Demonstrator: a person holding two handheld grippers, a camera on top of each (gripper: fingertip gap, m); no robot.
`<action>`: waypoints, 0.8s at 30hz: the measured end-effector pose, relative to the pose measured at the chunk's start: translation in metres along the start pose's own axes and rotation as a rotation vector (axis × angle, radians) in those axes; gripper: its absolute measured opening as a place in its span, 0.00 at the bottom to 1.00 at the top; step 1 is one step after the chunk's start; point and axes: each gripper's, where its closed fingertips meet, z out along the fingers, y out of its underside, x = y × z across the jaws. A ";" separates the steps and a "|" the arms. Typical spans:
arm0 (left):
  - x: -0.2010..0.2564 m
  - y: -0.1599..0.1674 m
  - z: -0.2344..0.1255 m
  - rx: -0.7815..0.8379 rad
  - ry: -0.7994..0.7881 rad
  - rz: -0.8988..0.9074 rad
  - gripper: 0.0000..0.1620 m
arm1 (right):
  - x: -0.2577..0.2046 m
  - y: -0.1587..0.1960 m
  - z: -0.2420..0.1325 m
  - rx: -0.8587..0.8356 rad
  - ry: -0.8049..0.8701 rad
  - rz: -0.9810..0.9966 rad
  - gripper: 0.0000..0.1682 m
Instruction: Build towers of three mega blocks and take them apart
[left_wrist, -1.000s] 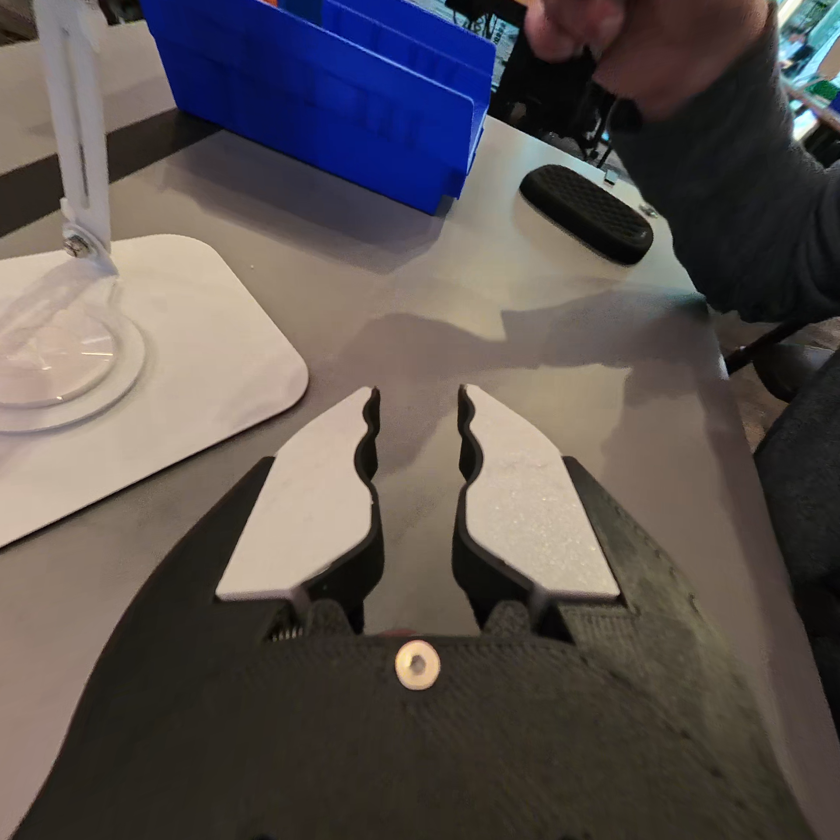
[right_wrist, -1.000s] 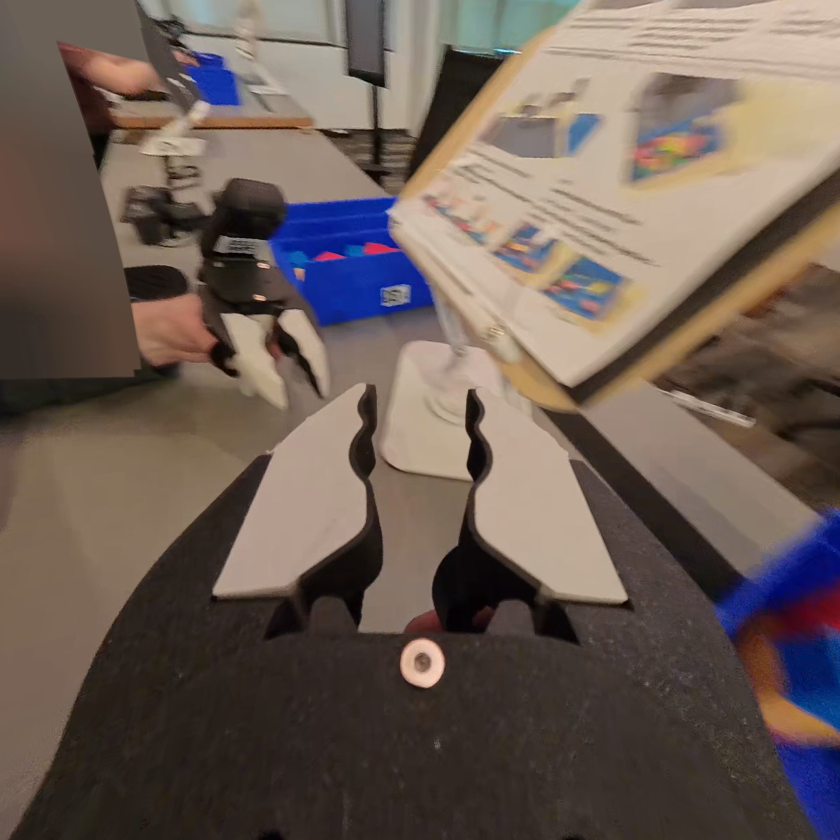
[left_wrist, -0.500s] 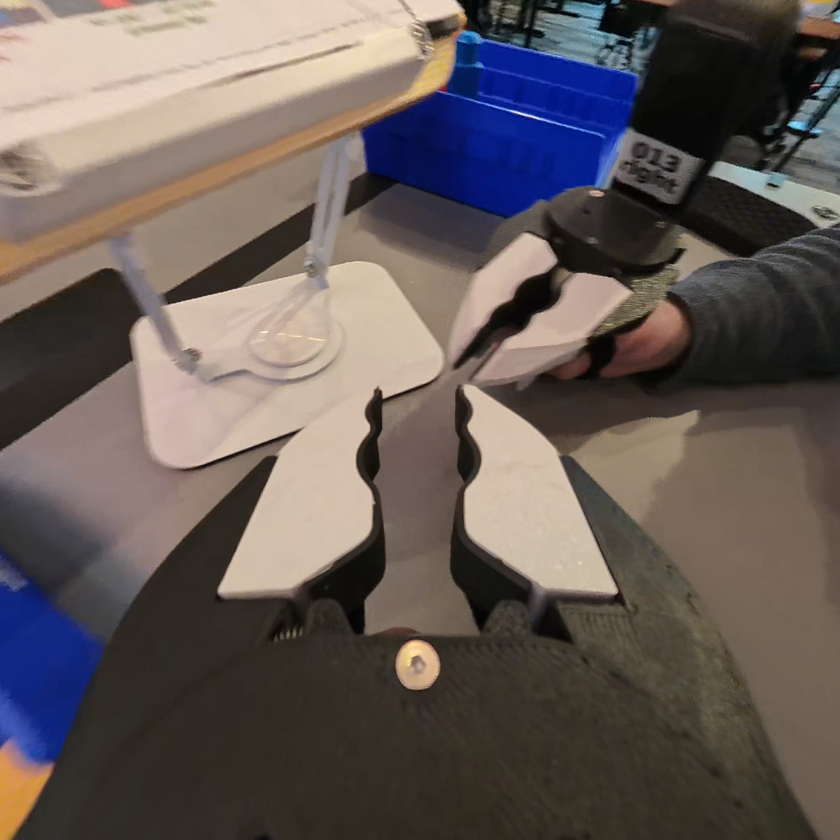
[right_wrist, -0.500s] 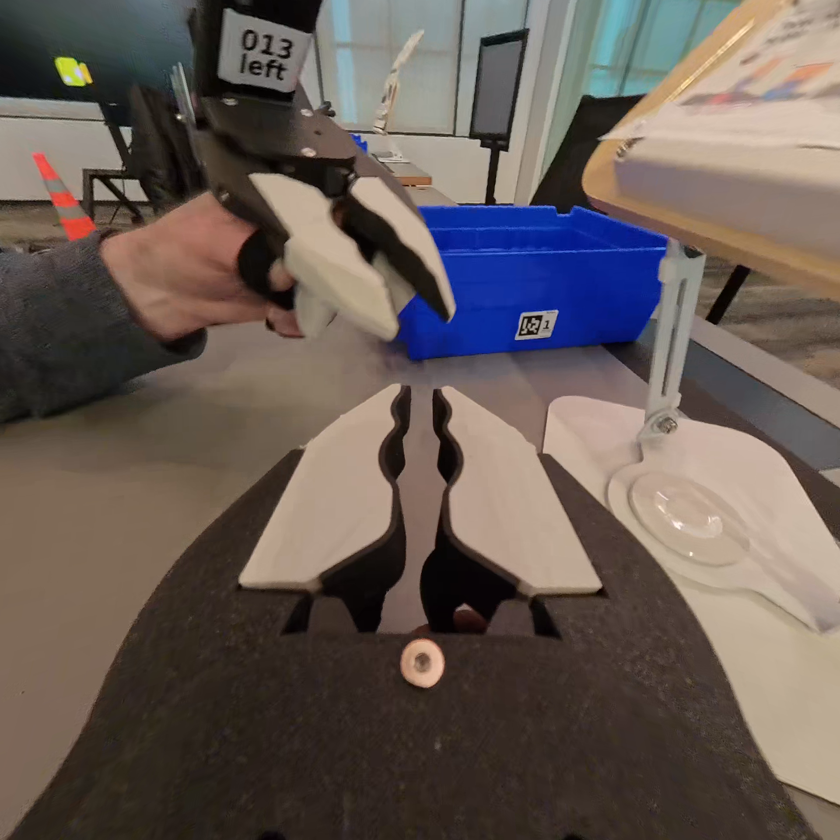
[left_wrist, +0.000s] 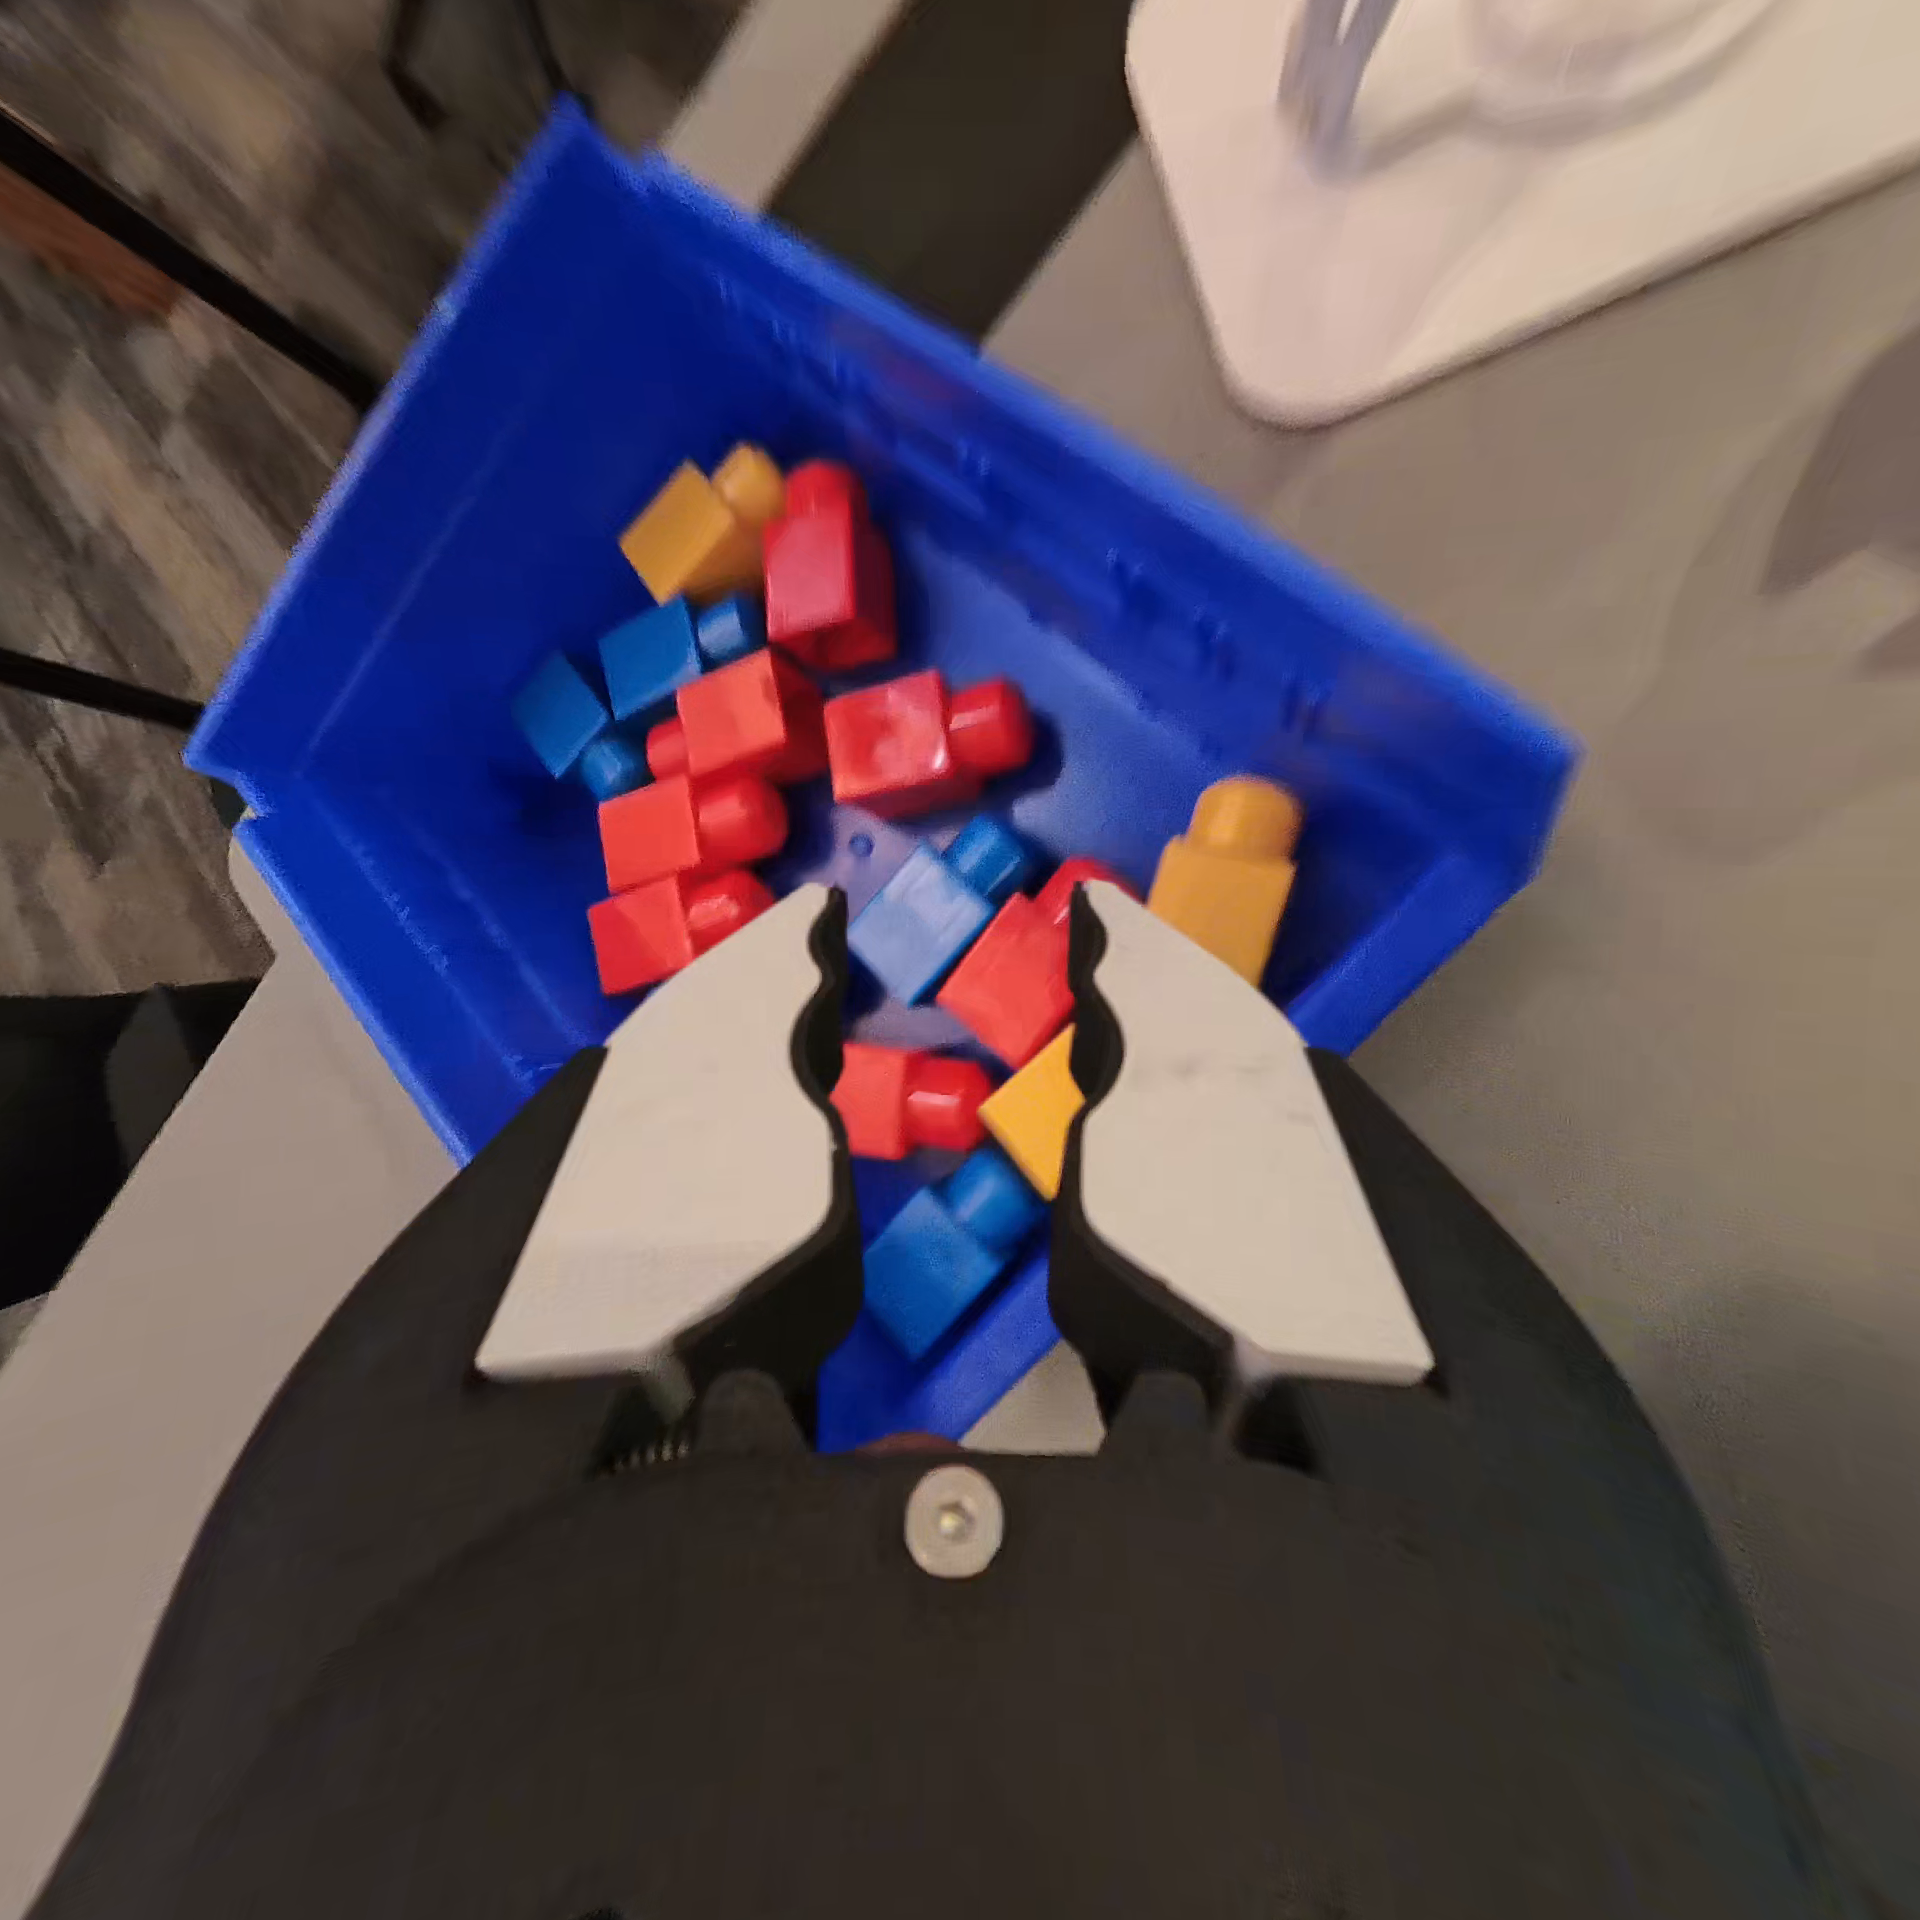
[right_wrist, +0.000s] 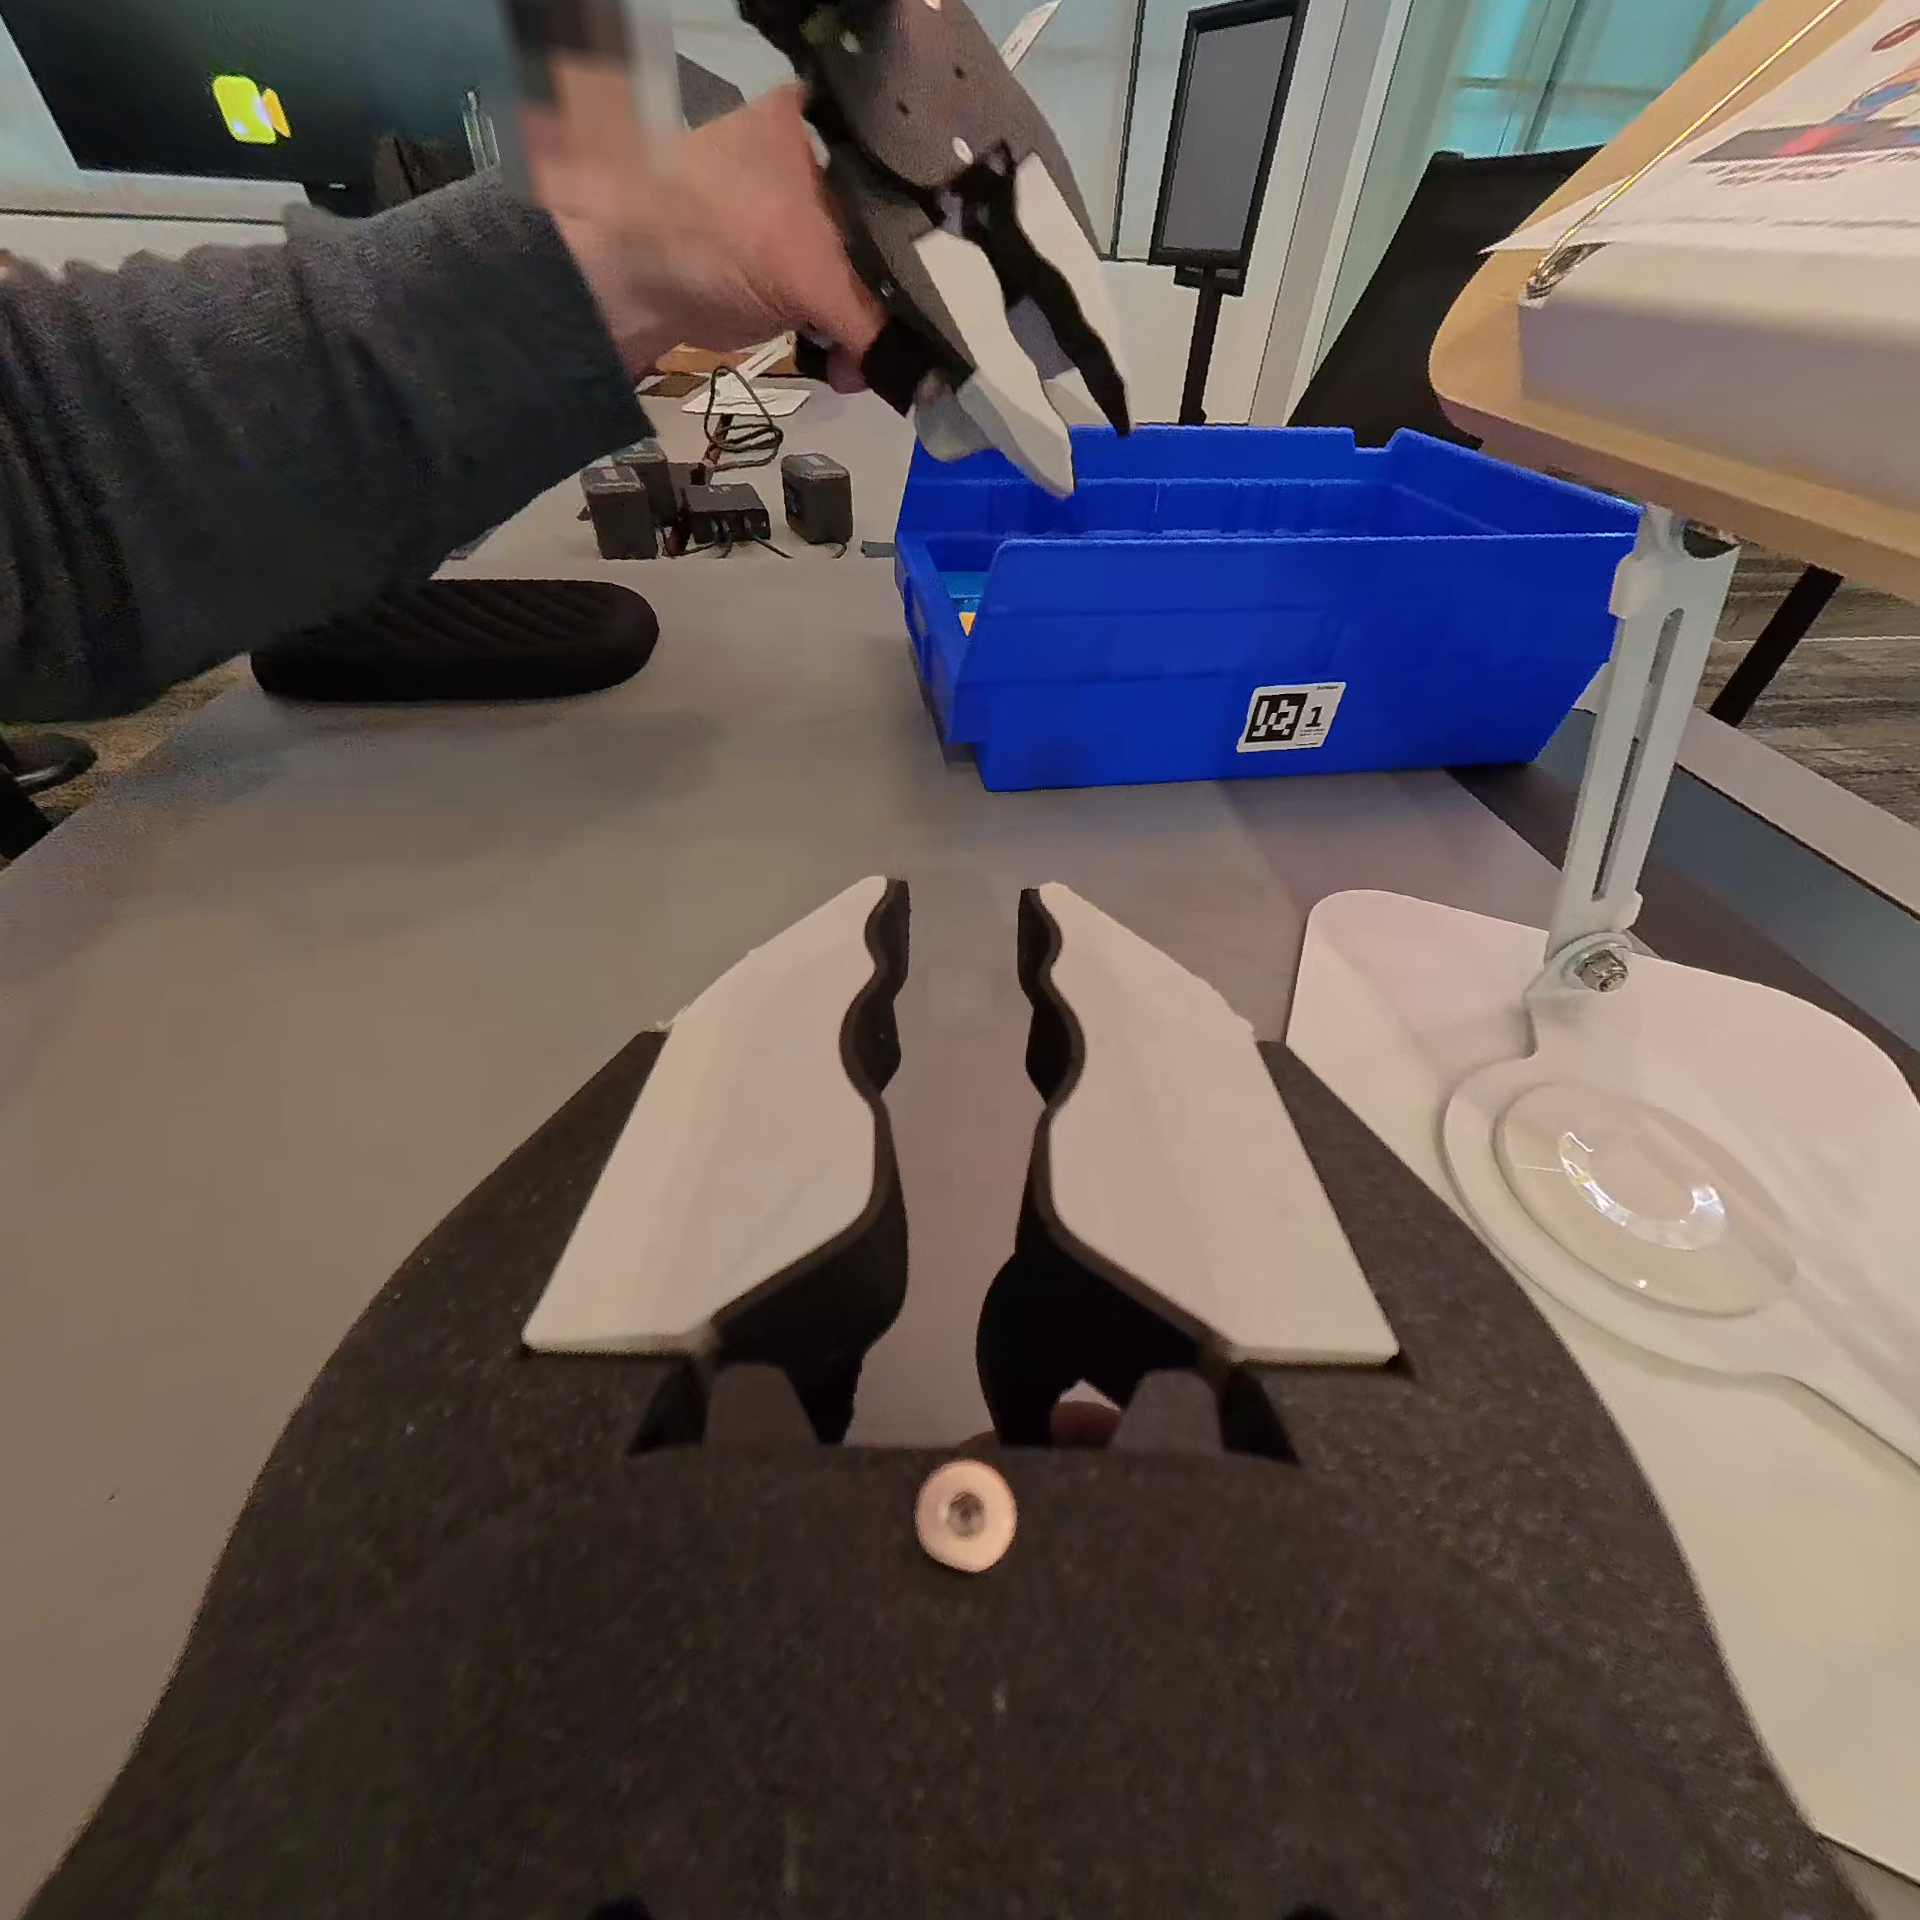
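A: Where are the blocks (left_wrist: 883, 748)?

B: All in the blue bin (left_wrist: 436, 665), a loose heap of red, blue and yellow ones lying every which way. None are stacked that I can see. One yellow block (left_wrist: 1226, 883) stands upright near the bin's right wall, apart from the heap.

A: And the left gripper (left_wrist: 951, 914)?

B: It hangs over the bin, pointing down into it, jaws spread, nothing between them. Through the gap I see a blue block (left_wrist: 925, 914), a red one (left_wrist: 904, 1101) and a yellow corner. Whether the tips touch any block, I can't tell; that view is blurred.

A: The right gripper (right_wrist: 961, 894)?

B: Low over the grey table (right_wrist: 416, 935), well short of the bin, jaws apart with a narrow gap and only bare table showing between them.

A: Can you see the left one from that side?

B: Yes, a hand (right_wrist: 707, 239) in a dark sleeve (right_wrist: 260, 436) holds it above the bin's rear rim, tips angled down.

A: Anything else on the table?

B: A white stand base (right_wrist: 1455, 1039) just right of the right gripper, its post carrying a board with papers (right_wrist: 1714, 291) overhead. A black pad (right_wrist: 457, 634) lies to the left, and some small dark devices (right_wrist: 717, 499) sit farther back.
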 end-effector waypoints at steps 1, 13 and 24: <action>-0.006 0.009 0.008 -0.066 0.001 0.049 0.26 | 0.000 0.000 0.000 0.002 -0.002 0.003 0.12; -0.025 0.046 0.072 -0.345 0.130 0.336 0.22 | -0.001 0.001 0.001 -0.004 -0.026 0.014 0.13; -0.030 0.040 0.085 -0.378 0.194 0.343 0.31 | -0.002 0.000 0.000 0.000 -0.035 0.019 0.13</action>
